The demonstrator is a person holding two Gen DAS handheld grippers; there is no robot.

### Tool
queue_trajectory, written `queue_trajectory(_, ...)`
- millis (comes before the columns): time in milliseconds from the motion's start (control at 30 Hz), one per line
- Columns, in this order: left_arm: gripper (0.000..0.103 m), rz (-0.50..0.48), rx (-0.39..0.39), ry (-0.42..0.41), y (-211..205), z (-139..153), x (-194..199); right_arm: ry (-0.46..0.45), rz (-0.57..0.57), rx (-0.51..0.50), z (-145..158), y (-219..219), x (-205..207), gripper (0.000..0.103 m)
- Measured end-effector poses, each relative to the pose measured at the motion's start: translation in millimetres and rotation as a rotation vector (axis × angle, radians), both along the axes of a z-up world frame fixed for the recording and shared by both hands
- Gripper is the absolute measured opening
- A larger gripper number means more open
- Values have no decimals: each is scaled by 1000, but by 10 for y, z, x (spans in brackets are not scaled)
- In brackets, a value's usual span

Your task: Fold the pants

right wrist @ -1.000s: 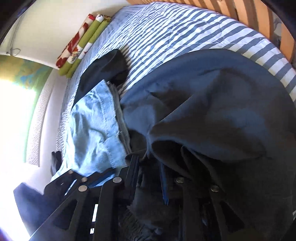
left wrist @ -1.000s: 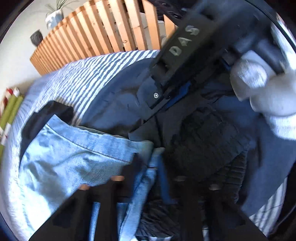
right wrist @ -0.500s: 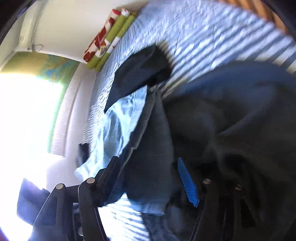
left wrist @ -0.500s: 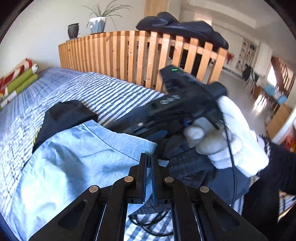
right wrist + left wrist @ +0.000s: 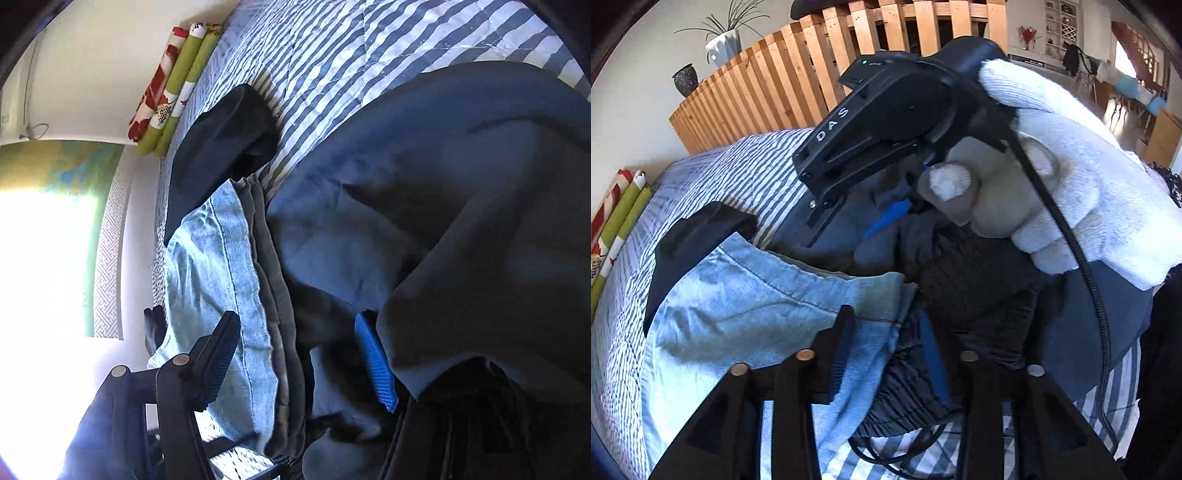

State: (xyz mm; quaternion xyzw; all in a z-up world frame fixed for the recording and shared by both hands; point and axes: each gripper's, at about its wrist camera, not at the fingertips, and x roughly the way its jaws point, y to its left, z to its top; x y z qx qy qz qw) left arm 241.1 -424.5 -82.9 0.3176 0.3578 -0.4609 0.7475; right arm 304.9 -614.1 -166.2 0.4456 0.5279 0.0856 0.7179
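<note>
My left claw (image 5: 886,332) just opened, jaws apart over corner of light denim pants (image 5: 738,314) and black ribbed garment (image 5: 916,398); pads press nothing. My right claw (image 5: 303,354) also parted wide, dark navy pants (image 5: 443,184) bunched between jaws, seemingly loose, though shadow there is heavy. Gloved right hand (image 5: 1071,177) holds that claw above pile. All clothes lie heaped on striped bed (image 5: 351,48).
</note>
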Motion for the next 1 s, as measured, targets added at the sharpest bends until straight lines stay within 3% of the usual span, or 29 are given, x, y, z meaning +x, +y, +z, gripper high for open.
queue_trajectory(167, 46, 0, 23, 9, -113, -161, 67, -9, 19, -29, 10, -10, -6, 61)
queue_trajectory(233, 35, -23, 33, 13, -160, -237, 93, -15, 19, -44, 33, -12, -7, 61)
queue_trajectory(267, 20, -20, 25, 29, -158, -234, 117, -17, 17, -49, 46, -20, -19, 61)
queue_trajectory(300, 13, -3, 11, 36, -141, -196, 144, -19, 18, -52, 46, -26, -18, 61)
queue_trajectory(433, 11, 92, -195, 121, 172, 225, 218, -32, 20, -67, 87, -32, -34, 61)
queue_trajectory(500, 11, 100, -238, 112, 315, 368, 177, -41, 27, -80, 123, -14, -28, 61)
queue_trajectory(700, 11, 120, -263, 90, 465, 453, 92, -36, 96, -49, 131, 202, 146, 61)
queue_trajectory(1000, 11, 150, -308, 128, 564, 474, -38, 17, 150, -23, -8, 490, 490, 59)
